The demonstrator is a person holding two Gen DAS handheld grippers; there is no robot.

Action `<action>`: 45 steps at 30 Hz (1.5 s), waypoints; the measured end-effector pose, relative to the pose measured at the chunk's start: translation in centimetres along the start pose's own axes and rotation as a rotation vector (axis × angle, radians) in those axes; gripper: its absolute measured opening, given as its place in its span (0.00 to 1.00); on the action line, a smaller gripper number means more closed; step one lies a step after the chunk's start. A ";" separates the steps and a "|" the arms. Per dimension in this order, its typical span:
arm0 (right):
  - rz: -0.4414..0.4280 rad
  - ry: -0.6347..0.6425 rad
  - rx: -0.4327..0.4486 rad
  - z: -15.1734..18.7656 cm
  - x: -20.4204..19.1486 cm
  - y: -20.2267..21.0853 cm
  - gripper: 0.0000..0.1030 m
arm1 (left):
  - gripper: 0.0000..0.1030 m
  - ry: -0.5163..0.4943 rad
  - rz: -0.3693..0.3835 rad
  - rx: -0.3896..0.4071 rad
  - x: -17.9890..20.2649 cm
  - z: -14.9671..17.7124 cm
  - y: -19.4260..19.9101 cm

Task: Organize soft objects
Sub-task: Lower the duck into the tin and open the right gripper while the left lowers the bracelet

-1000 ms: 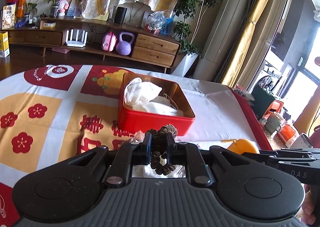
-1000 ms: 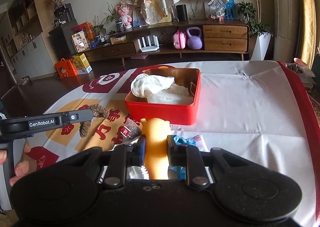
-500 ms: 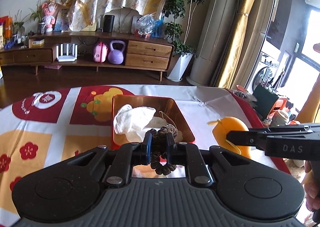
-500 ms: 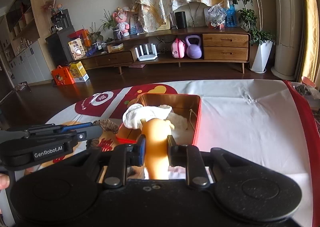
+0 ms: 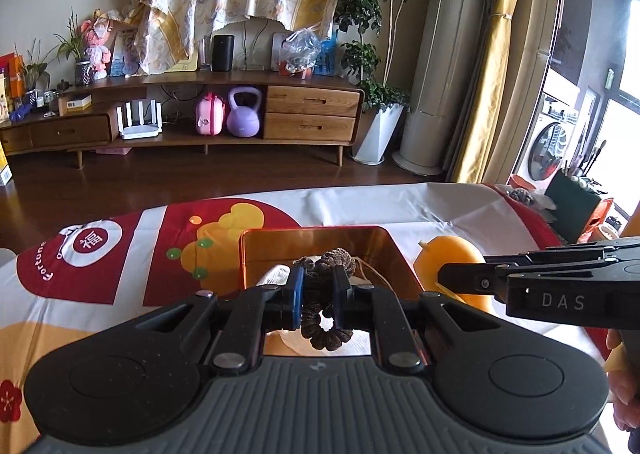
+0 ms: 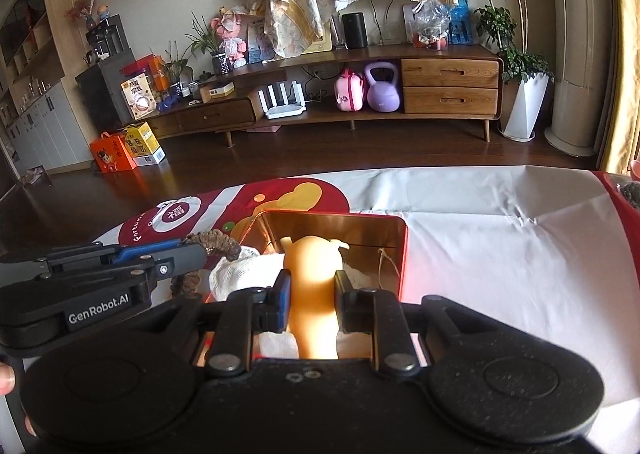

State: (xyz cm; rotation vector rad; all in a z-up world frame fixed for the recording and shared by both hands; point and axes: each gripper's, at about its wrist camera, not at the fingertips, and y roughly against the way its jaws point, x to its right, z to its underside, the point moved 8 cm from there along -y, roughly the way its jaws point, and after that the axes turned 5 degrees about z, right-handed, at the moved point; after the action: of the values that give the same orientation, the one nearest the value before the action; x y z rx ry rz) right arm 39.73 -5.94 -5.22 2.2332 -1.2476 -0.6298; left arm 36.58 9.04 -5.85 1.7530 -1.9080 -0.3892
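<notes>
Dark wood floor [image 6: 360,150], long sideboard [image 6: 400,102], curtain [image 5: 486,94].

We are in a home's living room: a long wooden sideboard [image 6: 360,94] stands on dark wood flooring [image 6: 320,158] with a router [image 6: 282,102], purple kettlebell [image 6: 383,88] and plush toy [image 6: 231,40], beside a potted tree [image 6: 520,54], yellow curtains [image 5: 492,74] and a washing machine [image 5: 548,150].

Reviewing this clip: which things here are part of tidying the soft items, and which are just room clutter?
Part of the job:
brown scrunchie in the left gripper
orange squishy toy in the right gripper
red tin
white cloth inside it

Just lying about:
purple kettlebell
pink case
white router
potted tree
</notes>
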 end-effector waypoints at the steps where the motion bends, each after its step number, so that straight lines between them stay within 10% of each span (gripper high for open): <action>1: 0.000 -0.001 -0.002 -0.1 0.0 -0.6 0.20 | 0.14 0.009 0.001 -0.001 -0.2 -0.2 -0.5; 24: 0.052 0.072 -0.111 3.0 0.7 -9.5 0.23 | 0.14 0.060 -0.009 -0.172 -2.5 2.3 -11.9; 45: 0.064 0.097 -0.106 2.8 0.6 -7.8 0.47 | 0.18 0.062 -0.018 -0.231 -1.9 3.1 -11.3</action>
State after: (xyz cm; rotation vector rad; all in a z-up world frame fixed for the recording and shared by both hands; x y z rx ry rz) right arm 43.22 -3.47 -12.30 2.1028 -1.2042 -0.5439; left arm 44.39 9.17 -14.76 1.6127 -1.7301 -0.5331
